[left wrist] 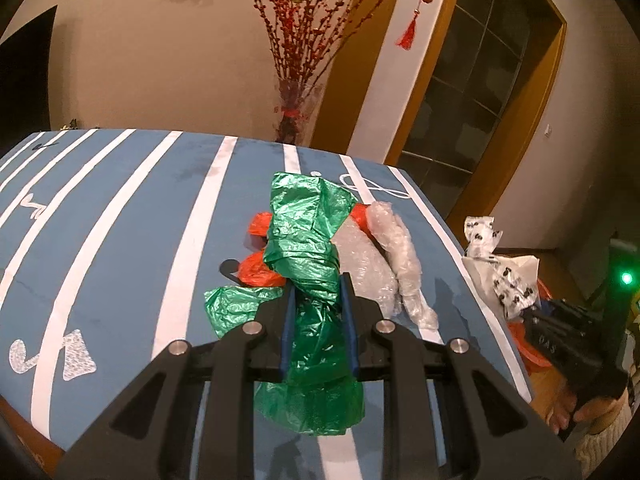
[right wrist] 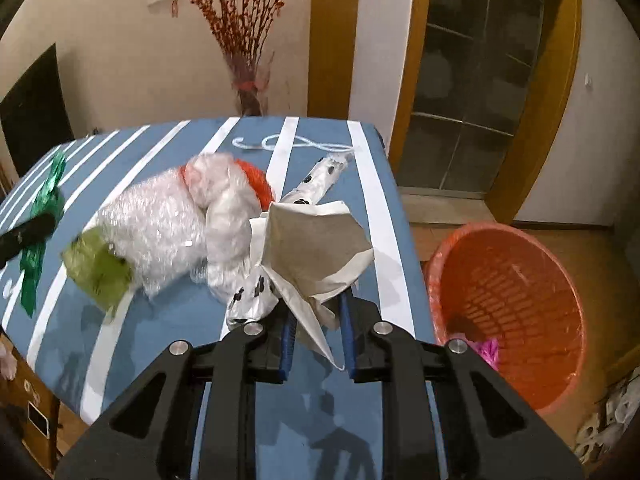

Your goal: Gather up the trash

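My left gripper (left wrist: 318,284) is shut on a green plastic bag (left wrist: 308,240), which drapes between its fingers above the blue striped table (left wrist: 120,208). Orange plastic (left wrist: 258,270) and clear bubble wrap (left wrist: 394,256) lie just beyond it. My right gripper (right wrist: 318,300) is shut on a crumpled white paper bag (right wrist: 316,248) with a paw-print plastic wrapper (right wrist: 316,184). It also shows in the left wrist view (left wrist: 560,328) at the table's right edge. Bubble wrap (right wrist: 168,224) and a yellow-green scrap (right wrist: 100,268) lie on the table to its left. The green bag shows at far left (right wrist: 44,204).
An orange mesh waste basket (right wrist: 508,304) lined with plastic stands on the floor right of the table, with pink trash inside (right wrist: 486,350). A vase of red branches (left wrist: 294,112) stands behind the table. A glass door (right wrist: 472,80) is at the right.
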Available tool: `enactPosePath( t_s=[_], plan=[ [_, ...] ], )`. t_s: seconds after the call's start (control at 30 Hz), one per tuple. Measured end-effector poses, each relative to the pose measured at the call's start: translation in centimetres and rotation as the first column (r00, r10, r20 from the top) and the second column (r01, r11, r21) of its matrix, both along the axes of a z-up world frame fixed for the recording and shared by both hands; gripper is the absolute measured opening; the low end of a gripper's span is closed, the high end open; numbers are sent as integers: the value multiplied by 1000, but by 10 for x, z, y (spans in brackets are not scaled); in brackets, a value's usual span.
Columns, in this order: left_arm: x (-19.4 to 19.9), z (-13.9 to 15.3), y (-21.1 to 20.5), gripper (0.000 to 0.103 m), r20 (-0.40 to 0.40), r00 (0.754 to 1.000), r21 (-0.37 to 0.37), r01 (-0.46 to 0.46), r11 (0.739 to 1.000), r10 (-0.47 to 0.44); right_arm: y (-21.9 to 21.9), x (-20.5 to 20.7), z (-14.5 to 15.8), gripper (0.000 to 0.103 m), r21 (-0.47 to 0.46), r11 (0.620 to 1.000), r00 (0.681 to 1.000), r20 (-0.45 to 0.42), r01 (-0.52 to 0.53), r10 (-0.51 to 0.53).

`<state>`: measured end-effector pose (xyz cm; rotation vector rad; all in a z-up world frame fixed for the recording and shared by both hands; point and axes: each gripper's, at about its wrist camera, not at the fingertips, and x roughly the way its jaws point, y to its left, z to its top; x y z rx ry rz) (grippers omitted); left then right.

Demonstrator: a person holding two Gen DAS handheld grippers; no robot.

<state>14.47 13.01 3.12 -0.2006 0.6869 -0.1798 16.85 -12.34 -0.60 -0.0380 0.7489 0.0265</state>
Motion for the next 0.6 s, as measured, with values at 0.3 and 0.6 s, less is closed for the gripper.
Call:
enactPosePath(
  t_s=[0.3, 0.6],
  plan=[
    [-3, -7, 23, 22, -9, 999, -4, -36, 999, 36, 5, 19, -23, 34, 50, 998, 999, -45, 33, -31],
    [0, -10, 33, 22, -14, 999, -13, -43, 999, 43, -6, 1, -7, 43, 37, 999, 999, 0, 38, -38]
  ],
)
